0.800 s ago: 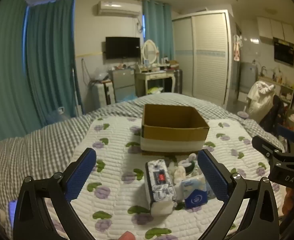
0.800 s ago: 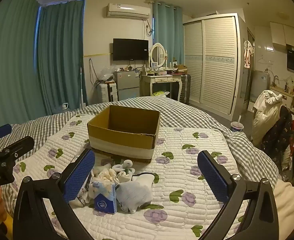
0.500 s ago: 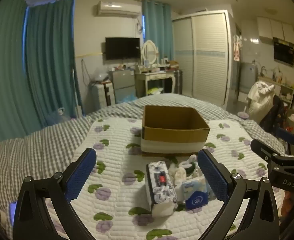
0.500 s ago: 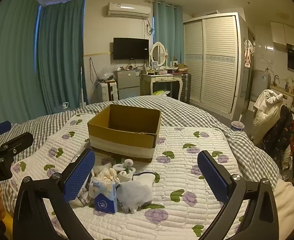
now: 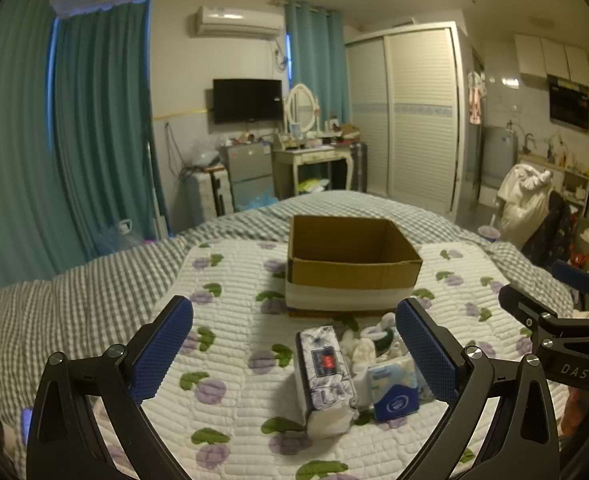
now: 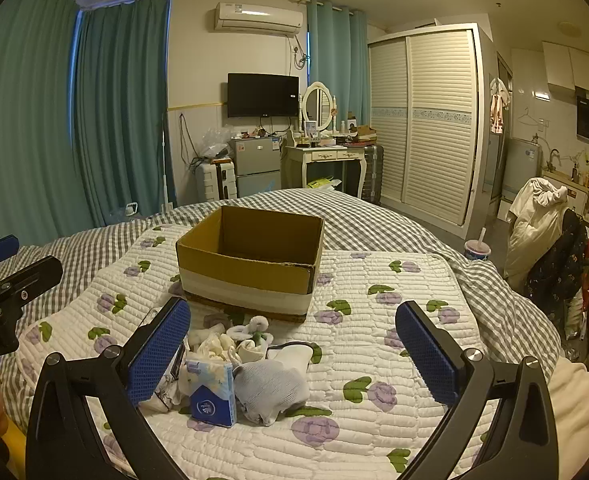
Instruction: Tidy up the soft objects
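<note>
Barely anything has shifted since the earlier frames: both the left gripper (image 5: 294,344) and right gripper (image 6: 293,344) hover wide open and empty over the lower-centre pile, so pinch the grey sock (image 6: 270,386) at its bulk before lifting toward the cardboard box (image 6: 250,258).

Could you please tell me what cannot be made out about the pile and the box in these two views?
- Floor of the cardboard box: its near wall hides it in both views.
- Large tissue pack: right wrist view, the right gripper's left finger covers it.
- Grey sock: left wrist view, the left gripper's right finger hides it.
- Print on the small blue tissue pack: too small to read.
</note>
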A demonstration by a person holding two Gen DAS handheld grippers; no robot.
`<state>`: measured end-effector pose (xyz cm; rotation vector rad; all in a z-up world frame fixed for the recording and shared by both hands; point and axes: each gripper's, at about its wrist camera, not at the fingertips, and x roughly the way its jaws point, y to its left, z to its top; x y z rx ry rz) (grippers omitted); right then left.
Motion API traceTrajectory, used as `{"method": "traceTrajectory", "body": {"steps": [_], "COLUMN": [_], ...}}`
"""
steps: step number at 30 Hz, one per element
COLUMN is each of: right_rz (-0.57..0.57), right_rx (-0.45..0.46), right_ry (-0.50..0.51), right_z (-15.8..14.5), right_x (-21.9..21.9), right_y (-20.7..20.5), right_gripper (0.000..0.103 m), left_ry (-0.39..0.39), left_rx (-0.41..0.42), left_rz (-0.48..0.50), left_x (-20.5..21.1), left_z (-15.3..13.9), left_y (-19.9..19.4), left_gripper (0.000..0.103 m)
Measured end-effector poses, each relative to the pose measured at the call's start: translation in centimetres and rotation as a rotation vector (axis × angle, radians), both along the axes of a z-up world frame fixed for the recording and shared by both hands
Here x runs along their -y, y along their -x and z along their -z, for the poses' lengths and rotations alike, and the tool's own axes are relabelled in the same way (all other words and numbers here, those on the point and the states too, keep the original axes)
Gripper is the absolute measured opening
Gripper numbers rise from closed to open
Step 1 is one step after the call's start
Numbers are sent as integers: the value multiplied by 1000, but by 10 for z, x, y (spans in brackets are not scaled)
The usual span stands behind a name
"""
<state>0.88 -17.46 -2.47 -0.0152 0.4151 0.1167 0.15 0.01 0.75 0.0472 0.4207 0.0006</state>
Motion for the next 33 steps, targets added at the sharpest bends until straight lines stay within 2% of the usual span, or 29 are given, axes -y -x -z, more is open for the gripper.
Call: {"method": "traceTrajectory", "body": {"steps": [33], "right_rz": [1], "right_rx": [-12], "right_ry": [-1], "right_z": [4], "right_x": [-4], "right_y": [-1], "right_gripper": [103], "left_ry": [8], "left_rx": [1], "left_rz": [-5], "left_x": [-2], "left_z": [2], "left_y": [3], "left_gripper": [103]}}
